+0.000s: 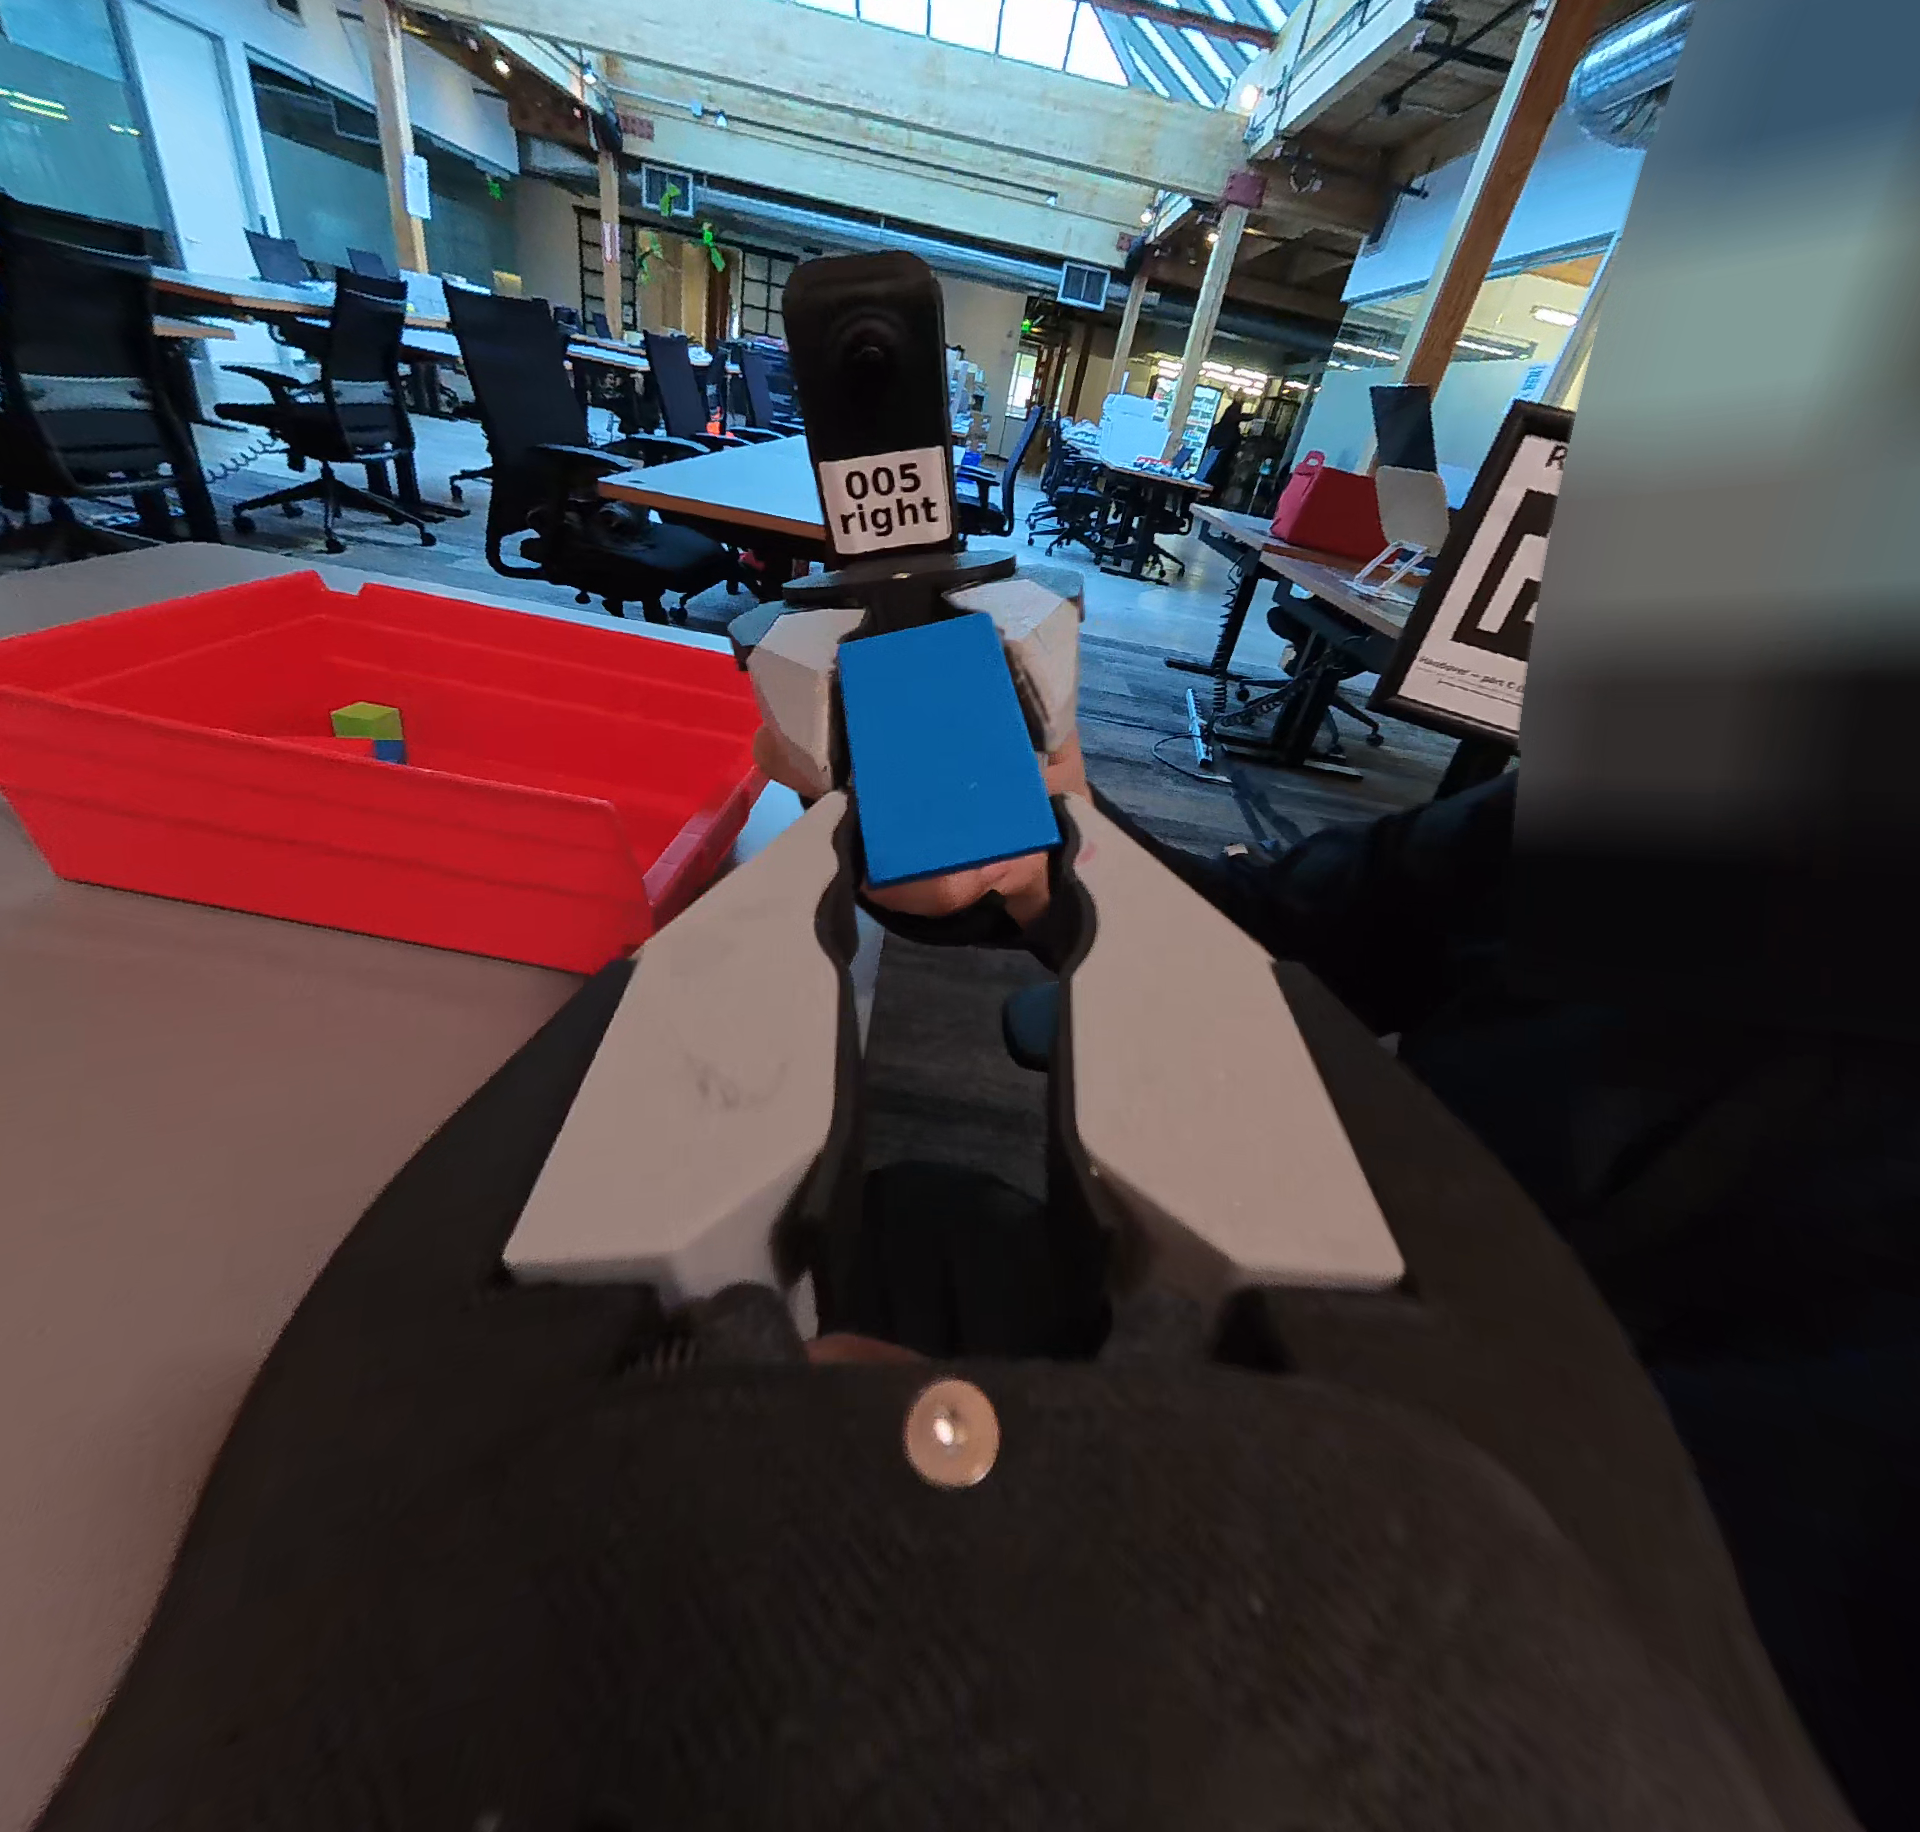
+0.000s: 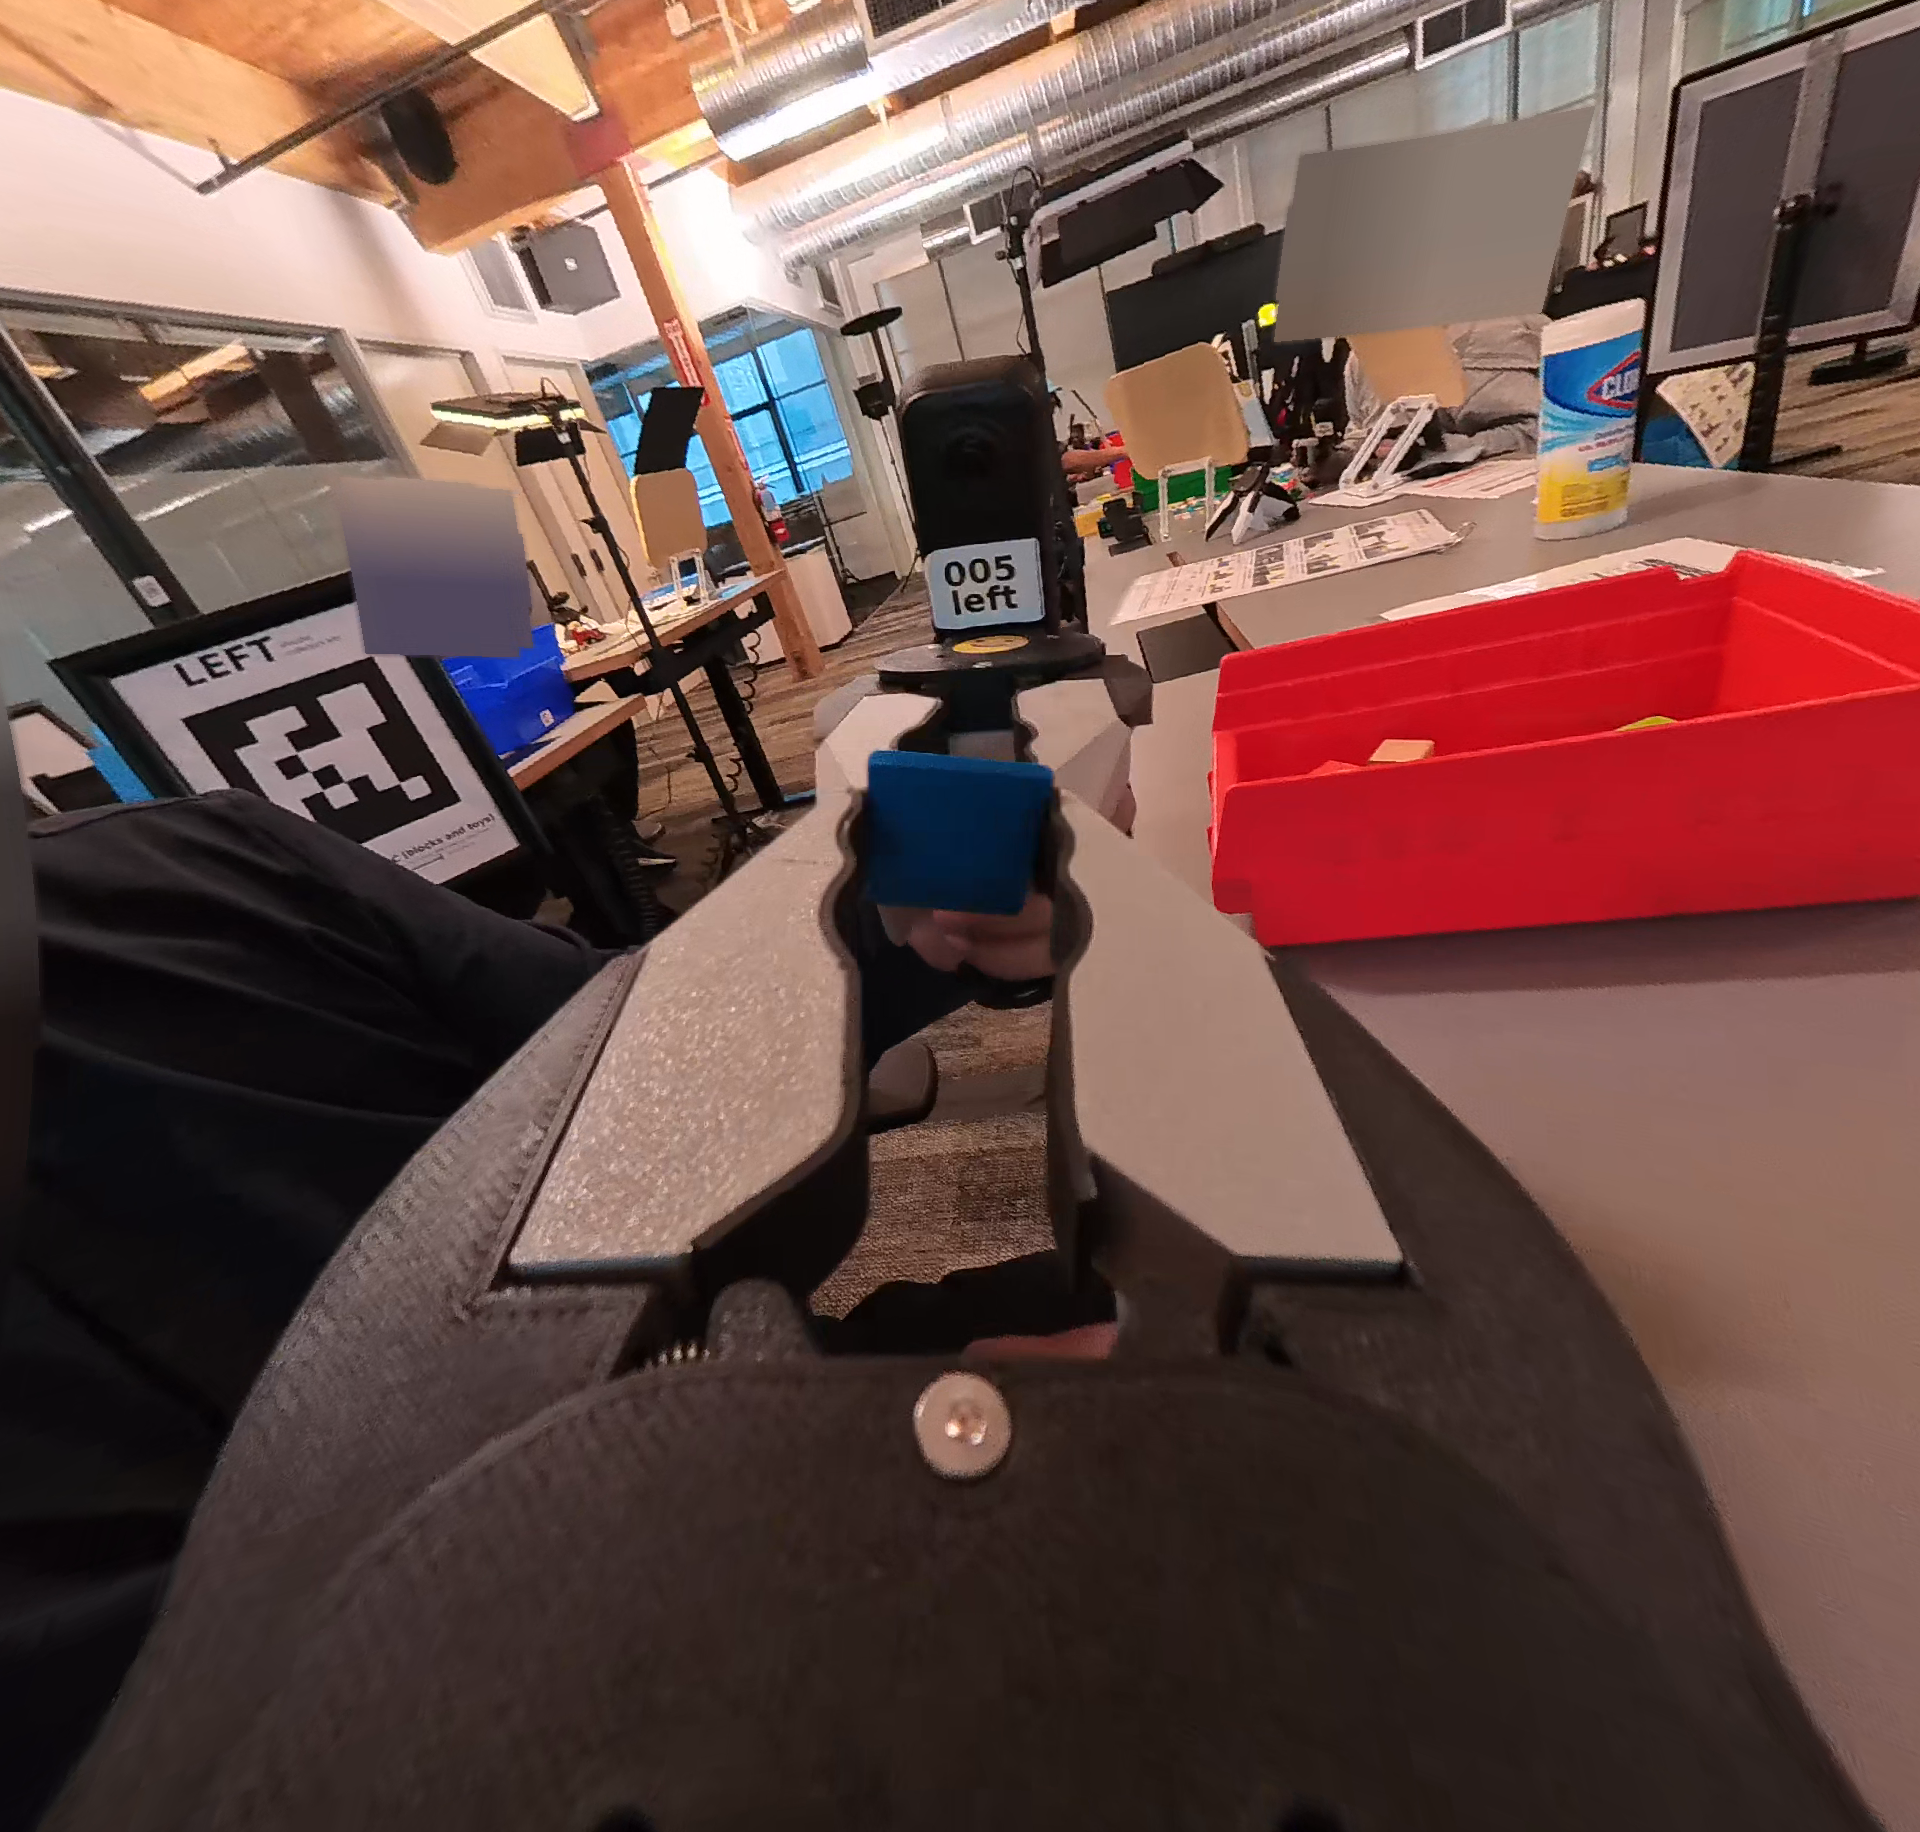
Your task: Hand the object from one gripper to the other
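Much of each gripper's handle and the hand on it lies below the frame. In the left wrist view only a few fingers of the right hand point(image 1: 971, 894) show under the block point(image 1: 940, 743), and a blurred patch covers that view's right edge. In the right wrist view the block's far end is hidden behind its own near face, and the left hand under it is mostly covered. The bin point(image 1: 312, 847) is cut off at the frame edge in both views. Inside it, a green cube point(image 1: 366, 720) rests on a blue one that barely shows, and the pale pieces seen from the other side are too small to name. The block is blue, flat and oblong. It hangs in the air beside the worktop point(image 1: 208, 1107), just off the bin's corner and touching neither. It bridges the two grippers, which point straight at each other, tip to tip, roughly level. The left gripper point(image 1: 951, 832) has its fingers closed against the long sides of one end of the block. The right gripper point(image 2: 958, 837) clamps the other end the same way, its fingers tight on both sides. The block tilts slightly, its broad face turned up toward the left camera. A dark sleeve point(image 2: 260, 1003) reaches in from the person's side, off the worktop's edge, over the carpeted floor.
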